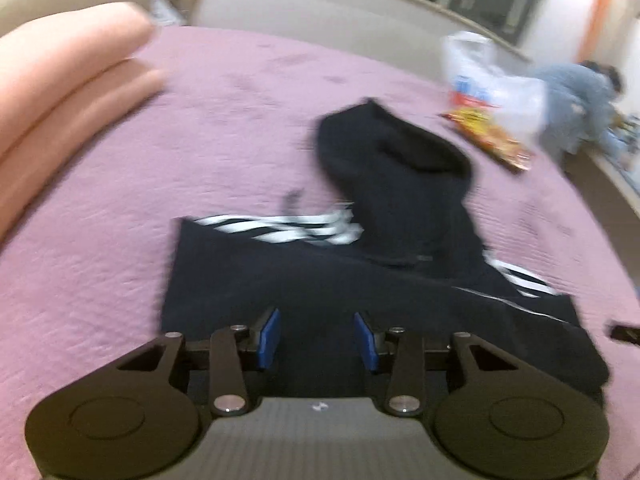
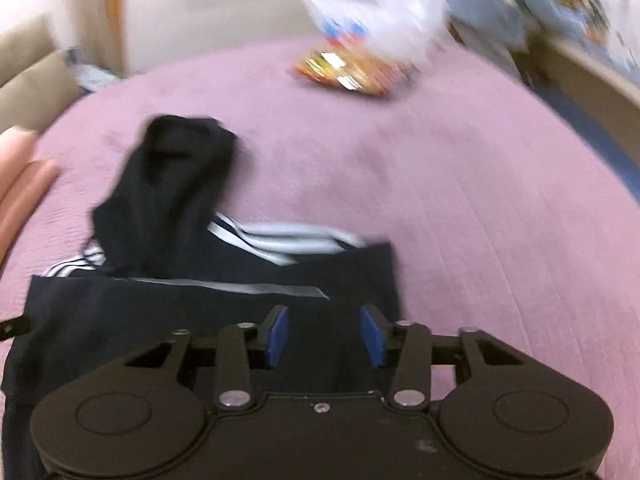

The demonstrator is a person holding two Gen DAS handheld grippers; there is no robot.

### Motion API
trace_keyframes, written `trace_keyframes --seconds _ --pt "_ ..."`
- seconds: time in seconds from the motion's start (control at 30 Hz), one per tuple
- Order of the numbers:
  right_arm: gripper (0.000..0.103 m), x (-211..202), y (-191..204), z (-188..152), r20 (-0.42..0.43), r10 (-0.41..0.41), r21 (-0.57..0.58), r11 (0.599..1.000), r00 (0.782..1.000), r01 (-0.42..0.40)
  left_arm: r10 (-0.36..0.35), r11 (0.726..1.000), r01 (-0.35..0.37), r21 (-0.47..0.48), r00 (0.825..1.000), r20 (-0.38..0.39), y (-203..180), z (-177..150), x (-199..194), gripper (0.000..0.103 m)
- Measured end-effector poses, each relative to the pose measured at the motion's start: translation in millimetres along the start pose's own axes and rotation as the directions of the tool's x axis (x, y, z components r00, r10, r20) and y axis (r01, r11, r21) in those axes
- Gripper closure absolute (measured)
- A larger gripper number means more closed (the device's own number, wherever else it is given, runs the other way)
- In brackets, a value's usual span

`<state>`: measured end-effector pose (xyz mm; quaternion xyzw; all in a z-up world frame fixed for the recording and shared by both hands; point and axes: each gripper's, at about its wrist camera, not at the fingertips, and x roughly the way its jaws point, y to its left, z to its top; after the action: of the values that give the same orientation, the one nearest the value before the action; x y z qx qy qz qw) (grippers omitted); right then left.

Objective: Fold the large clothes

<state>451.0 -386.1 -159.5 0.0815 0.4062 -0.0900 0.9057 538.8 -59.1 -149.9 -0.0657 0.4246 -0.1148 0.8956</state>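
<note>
Left wrist view, fingers: the left gripper point(image 1: 316, 340) hangs over the near edge of the black hooded jacket point(image 1: 360, 280); its blue fingers point(image 1: 269, 338) stand apart with only dark cloth seen behind the gap, nothing pinched.
Left wrist view, garment: the jacket lies on the purple bedspread point(image 1: 200, 140), body partly folded just ahead of the fingers, white-striped sleeves point(image 1: 280, 228) crossed beyond them, hood point(image 1: 392, 148) stretched farther ahead to the right.
Left wrist view, risk: I'd judge a grab here could catch one layer only and drag the fold open, since black on black hides the edges.
Left wrist view, hard to see: everything is smeared; the pink folded bedding point(image 1: 68, 80) far left is cut by the frame, and the plastic bag point(image 1: 488, 80) and snack packet point(image 1: 492, 140) beyond the hood are too blurred to read.
Right wrist view, fingers: the right gripper point(image 2: 325, 338) has its fingers point(image 2: 278, 336) parted too, empty, over the jacket's right near corner.
Right wrist view, garment: the silver zip strip point(image 2: 224, 285) runs just ahead of the fingers and to their left; the hood sits far ahead on the left.
Right wrist view, risk: the hood looks loose and might bunch if the body is folded over it.
Right wrist view, hard to see: the near hem is hidden under the gripper body; a person in blue point(image 2: 500, 4) far behind is a blur.
</note>
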Motion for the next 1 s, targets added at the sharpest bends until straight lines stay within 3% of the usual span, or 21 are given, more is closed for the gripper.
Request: trace_keyframes --seconds 0.03,0.07,0.17,0.2,0.23,0.3,0.33,0.4,0.47,0.53,0.6,0.67,0.77,1.0 --pt "0.077 6.0 11.7 1.1 0.001 -0.006 -0.034 0.999 1.0 0.006 -0.013 1.0 0.013 0.024 1.0 -0.01 -6.2 -1.3 5.9 0.061" --pt "0.092 13.9 19.7 1.2 -0.009 -0.013 -0.065 0.998 1.0 0.012 -0.011 0.999 0.012 0.049 0.999 -0.033 -12.3 -3.8 15.7 0.065" --pt "0.094 54.3 29.1 -16.5 -0.1 -0.059 -0.12 0.992 0.993 0.047 0.04 0.997 -0.031 0.069 0.989 -0.142 -12.1 -23.3 55.3 0.077" --pt "0.102 73.2 26.3 -25.3 -0.164 -0.105 -0.129 0.988 0.981 0.084 0.037 0.998 -0.028 0.064 0.989 -0.144 -6.3 -31.1 64.1 0.077" --pt "0.103 84.6 20.3 -32.1 -0.215 -0.119 -0.124 0.988 0.969 0.094 0.012 0.999 -0.006 0.052 0.993 -0.116 -1.3 -33.3 63.0 0.078" --pt "0.103 83.4 5.9 -31.4 -0.199 -0.083 -0.051 0.996 0.977 0.074 -0.016 1.0 0.017 0.002 0.992 -0.129 9.3 -30.7 56.5 0.082" --pt "0.103 78.1 -1.6 -24.8 -0.21 -0.083 0.007 0.996 0.974 0.087 -0.001 1.0 -0.001 -0.013 0.991 -0.133 13.8 -28.2 52.2 0.089" --pt "0.103 58.1 -6.1 -15.2 -0.182 -0.182 0.061 0.979 0.966 0.196 0.041 0.999 -0.042 -0.011 0.993 -0.11 22.2 -27.1 35.1 0.089" --pt "0.088 34.4 3.8 -10.3 -0.081 -0.28 -0.001 0.96 0.957 0.28 0.01 0.999 -0.013 -0.033 0.997 -0.082 34.0 -27.1 11.6 0.089" --pt "0.088 18.6 18.2 -9.7 -0.051 -0.204 -0.04 0.978 0.978 0.202 -0.02 0.999 0.017 -0.047 0.998 -0.063 41.3 -29.1 -5.5 0.088" --pt "0.088 18.9 35.8 -16.1 -0.075 -0.14 -0.087 0.987 0.987 0.133 -0.036 0.999 0.034 -0.025 0.996 -0.078 44.3 -33.7 -10.0 0.087" --pt "0.088 30.3 50.2 -28.1 -0.112 -0.156 -0.136 0.981 0.981 0.141 -0.012 1.0 0.013 0.005 0.992 -0.122 43.8 -39.6 0.4 0.088" --pt "0.089 64.4 49.3 -50.0 -0.271 -0.19 -0.119 0.979 0.944 0.163 -0.042 0.999 0.044 0.008 0.985 -0.168 50.1 -51.8 18.9 0.088" --pt "0.089 71.7 44.8 -47.7 -0.27 -0.176 -0.082 0.984 0.947 0.159 -0.089 0.994 0.097 0.045 0.982 -0.166 48.4 -35.7 6.7 0.088"
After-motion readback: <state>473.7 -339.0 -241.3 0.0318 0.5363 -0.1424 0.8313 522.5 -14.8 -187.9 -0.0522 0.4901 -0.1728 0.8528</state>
